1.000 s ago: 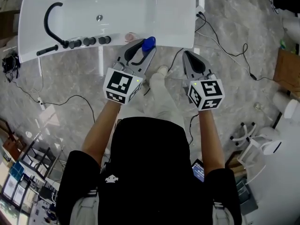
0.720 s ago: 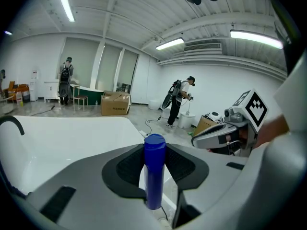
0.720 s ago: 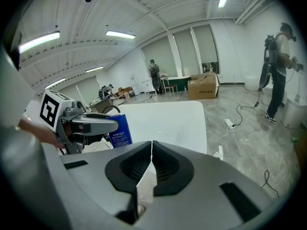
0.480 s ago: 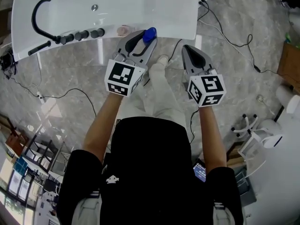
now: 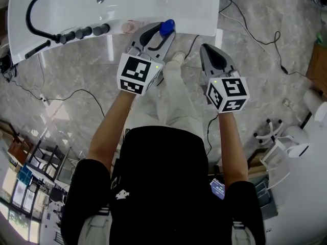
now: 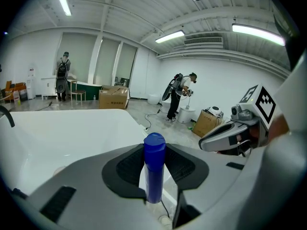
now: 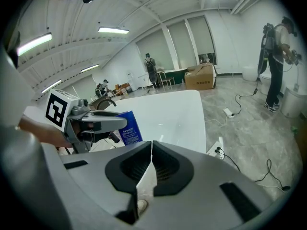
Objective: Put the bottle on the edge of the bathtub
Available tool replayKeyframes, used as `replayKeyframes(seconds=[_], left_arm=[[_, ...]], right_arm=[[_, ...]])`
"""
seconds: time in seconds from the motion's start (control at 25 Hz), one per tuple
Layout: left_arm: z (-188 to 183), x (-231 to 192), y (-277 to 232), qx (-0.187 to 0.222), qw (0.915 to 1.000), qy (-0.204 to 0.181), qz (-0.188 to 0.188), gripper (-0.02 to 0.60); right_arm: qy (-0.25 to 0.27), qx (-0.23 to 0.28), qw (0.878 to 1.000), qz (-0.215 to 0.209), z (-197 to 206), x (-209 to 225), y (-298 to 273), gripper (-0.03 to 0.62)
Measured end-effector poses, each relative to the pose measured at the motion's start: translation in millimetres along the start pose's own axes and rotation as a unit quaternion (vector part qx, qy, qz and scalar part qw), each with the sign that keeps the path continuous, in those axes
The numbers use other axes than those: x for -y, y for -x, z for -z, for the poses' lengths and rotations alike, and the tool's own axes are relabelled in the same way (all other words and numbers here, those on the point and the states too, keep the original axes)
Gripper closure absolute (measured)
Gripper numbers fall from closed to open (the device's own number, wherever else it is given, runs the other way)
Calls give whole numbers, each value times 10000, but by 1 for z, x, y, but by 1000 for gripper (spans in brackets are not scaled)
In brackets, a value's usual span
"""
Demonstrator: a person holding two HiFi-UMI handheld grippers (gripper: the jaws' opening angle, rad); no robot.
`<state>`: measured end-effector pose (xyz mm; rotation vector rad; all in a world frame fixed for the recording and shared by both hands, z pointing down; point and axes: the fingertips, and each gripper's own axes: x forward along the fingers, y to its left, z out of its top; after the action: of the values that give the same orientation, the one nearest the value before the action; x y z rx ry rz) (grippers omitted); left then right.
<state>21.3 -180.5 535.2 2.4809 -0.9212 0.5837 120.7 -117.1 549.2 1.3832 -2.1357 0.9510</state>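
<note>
A blue bottle (image 5: 167, 27) with a blue cap stands upright between the jaws of my left gripper (image 5: 159, 33), which is shut on it. It hangs at the near rim of the white bathtub (image 5: 194, 14). In the left gripper view the bottle (image 6: 154, 176) fills the gap between the black pads (image 6: 127, 169), with the tub (image 6: 67, 133) behind it. My right gripper (image 5: 208, 49) is shut and empty, over the floor to the right, short of the tub. In the right gripper view its jaws (image 7: 151, 143) meet, and the bottle (image 7: 125, 127) shows at the left in the left gripper (image 7: 98, 121).
On the tub's near rim are a black hose faucet (image 5: 36, 11), a row of black knobs (image 5: 84, 33) and a small pink item (image 5: 127, 26). Black cables (image 5: 250, 34) run over the marble floor. A white shoe (image 5: 177, 58) sits below the rim. White stools (image 5: 281, 147) stand at the right.
My left gripper has carried the bottle forward, from just short of the tub's near rim to over it. The right gripper has kept its place beside it, still shut.
</note>
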Motion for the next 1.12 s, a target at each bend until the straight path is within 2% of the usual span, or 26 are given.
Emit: replayKeyframes(seconds=[0.56,1.12], left_arm=[[9,-10,-32,36,9998,-150,-149,437],[27,-18,-55,38,9988,-325,-365,437]], right_arm=[[-88,-101,9998,156,12,31,-15,569],[-200,-304,9993,67,32,41,-29,569]])
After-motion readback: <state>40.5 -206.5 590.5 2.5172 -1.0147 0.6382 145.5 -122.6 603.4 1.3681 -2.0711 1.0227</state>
